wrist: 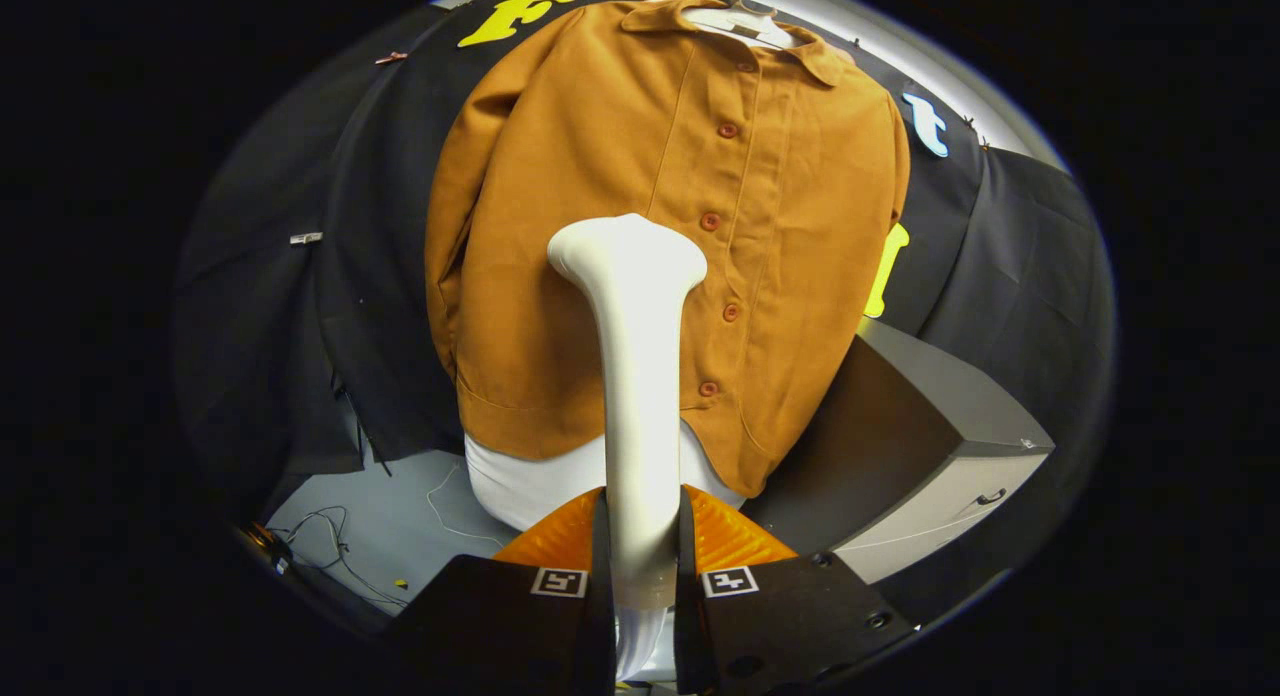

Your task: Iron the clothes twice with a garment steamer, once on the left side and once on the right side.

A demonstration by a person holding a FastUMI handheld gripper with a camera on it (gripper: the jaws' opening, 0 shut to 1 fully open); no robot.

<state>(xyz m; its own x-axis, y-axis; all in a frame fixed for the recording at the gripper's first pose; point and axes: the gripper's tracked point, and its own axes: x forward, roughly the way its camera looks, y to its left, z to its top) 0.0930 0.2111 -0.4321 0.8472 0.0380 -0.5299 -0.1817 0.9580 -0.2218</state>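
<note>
A brown button-up shirt (640, 226) hangs on a white hanger (742, 21) against the booth wall, over a white garment whose hem (530, 481) shows below it. My gripper (641, 556) is shut on the handle of a white garment steamer (637, 376). The steamer stands up from between the fingers, and its wide head (628, 251) sits in front of the shirt's middle, just left of the row of buttons. I cannot tell whether the head touches the cloth.
A grey cabinet (950, 446) with a drawer handle stands to the right of the shirt's hem. Thin cables (330, 546) lie on the pale floor at the lower left. Black cloth covers the wall behind.
</note>
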